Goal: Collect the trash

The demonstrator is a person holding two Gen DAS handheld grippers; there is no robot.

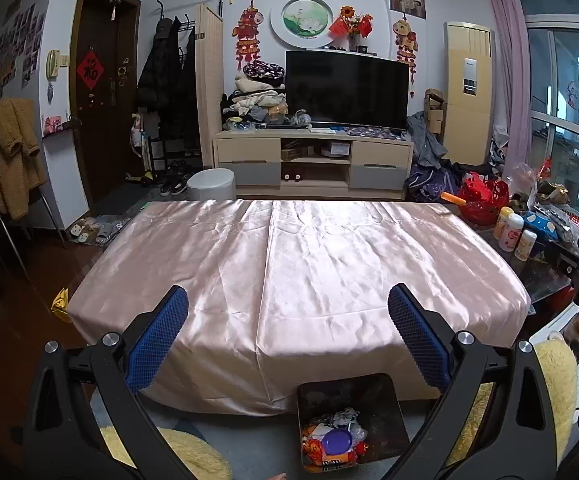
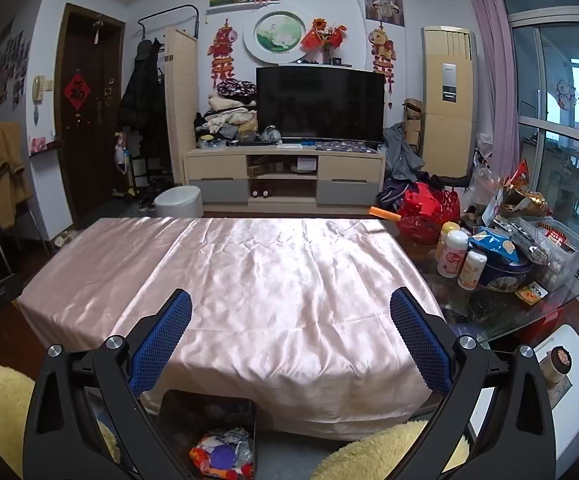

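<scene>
Your left gripper (image 1: 288, 312) and right gripper (image 2: 291, 314) hover over the pink-draped counter (image 1: 309, 264), fingers spread, gripping nothing; trash (image 1: 331, 438) lies in the dark bin (image 1: 385, 412) on the floor against the counter's near edge.

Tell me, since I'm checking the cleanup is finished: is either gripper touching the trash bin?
Apart. In both wrist views, the open left gripper and right gripper hang empty above the bin, which stands on the floor below.
</scene>
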